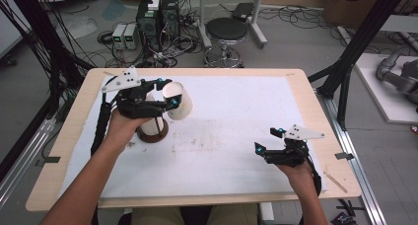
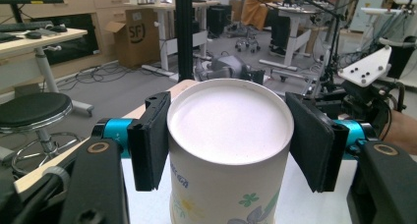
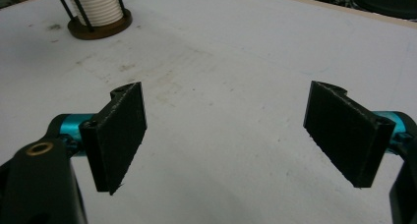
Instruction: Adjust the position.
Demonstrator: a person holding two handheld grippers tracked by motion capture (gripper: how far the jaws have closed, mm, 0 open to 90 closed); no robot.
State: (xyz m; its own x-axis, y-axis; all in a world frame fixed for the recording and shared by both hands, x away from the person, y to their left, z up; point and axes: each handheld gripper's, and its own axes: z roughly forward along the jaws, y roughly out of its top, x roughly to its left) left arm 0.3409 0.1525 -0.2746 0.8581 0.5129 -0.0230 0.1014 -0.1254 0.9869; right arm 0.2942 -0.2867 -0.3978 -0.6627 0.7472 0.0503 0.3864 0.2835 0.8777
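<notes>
The person's left gripper (image 1: pixel 165 93), raised at the table's far left, has its pads clamped on a paper cup (image 1: pixel 178 100). The right gripper (image 1: pixel 268 139) hovers low at the near right, jaws spread wide with nothing between them.

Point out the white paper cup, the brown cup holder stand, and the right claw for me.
White paper cup (image 2: pixel 230 123): left gripper view, on its flat upturned base.
Brown round cup holder stand (image 1: pixel 154 134): high view, on its base rim.
Right claw (image 3: pixel 228 140): right gripper view, midway between its open black pads.
</notes>
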